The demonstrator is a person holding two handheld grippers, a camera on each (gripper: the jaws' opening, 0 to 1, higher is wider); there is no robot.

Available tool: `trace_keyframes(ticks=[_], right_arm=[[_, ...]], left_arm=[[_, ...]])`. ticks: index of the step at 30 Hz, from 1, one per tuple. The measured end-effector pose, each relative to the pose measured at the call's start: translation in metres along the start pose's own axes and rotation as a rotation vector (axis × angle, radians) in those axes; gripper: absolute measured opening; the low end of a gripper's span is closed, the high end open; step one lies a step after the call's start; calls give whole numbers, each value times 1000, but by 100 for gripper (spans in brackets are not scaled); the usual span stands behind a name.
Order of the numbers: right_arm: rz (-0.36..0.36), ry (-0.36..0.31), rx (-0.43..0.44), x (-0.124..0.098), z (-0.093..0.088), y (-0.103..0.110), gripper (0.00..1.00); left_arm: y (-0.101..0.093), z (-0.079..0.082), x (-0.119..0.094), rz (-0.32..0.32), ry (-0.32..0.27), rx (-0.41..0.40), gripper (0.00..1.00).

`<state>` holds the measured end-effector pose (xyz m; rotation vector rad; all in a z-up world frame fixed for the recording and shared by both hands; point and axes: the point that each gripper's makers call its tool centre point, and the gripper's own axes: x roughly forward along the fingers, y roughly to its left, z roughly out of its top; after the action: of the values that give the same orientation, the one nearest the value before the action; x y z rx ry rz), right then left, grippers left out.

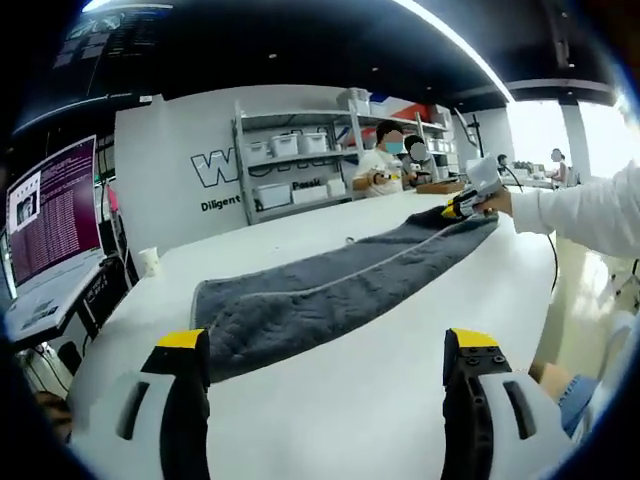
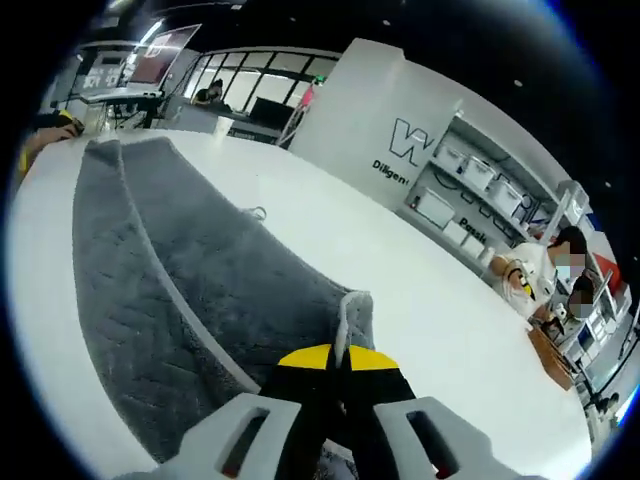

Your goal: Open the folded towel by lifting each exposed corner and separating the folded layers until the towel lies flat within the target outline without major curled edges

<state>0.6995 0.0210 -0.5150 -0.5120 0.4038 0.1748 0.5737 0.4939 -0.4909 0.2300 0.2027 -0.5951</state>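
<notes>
Halfway at best, judging by how things lie. Still looking at a long grey towel [image 1: 330,290] folded lengthwise, stretching from lower left of centre up toward the upper right of the left gripper view, lying on a white table [image 1: 330,400]. No target outline visible anywhere, so can't say how that part is going.

Left gripper [image 1: 330,375] sitting wide open at the bottom of the frame, yellow-tipped jaws well apart, holding nothing, near the towel's close end but apart from it. Right gripper [image 2: 338,362] pinched closed on a towel corner at bottom centre of the right gripper view, with a little flap of cloth standing up just above the jaws. Also showing up tiny at the upper right of the left gripper view, at the towel's far end.

Texture-wise: thick, plush terry with a faint diamond quilting, paler piped hem running along the edges, top layer's hem tracing a long curve down the middle. Floppy stuff, probably draping and curling easily. Tabletop smooth, glossy, rounded edge.

Left to do: peeling that top layer over, then flattening the edges.
</notes>
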Motion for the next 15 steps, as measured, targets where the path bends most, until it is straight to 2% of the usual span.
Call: trace_keyframes(ticks=[4,9,15], right_arm=[[-40,16,-16,5,5,-21,0],[-98,49,32,19,3,-56,0],[-196,144,31,35,-13,-91,0]], left_arm=[[2,1,1,6,0,4,95],[2,6,2,4,-16,2,94],[1,9,4,5,-15,13,94]])
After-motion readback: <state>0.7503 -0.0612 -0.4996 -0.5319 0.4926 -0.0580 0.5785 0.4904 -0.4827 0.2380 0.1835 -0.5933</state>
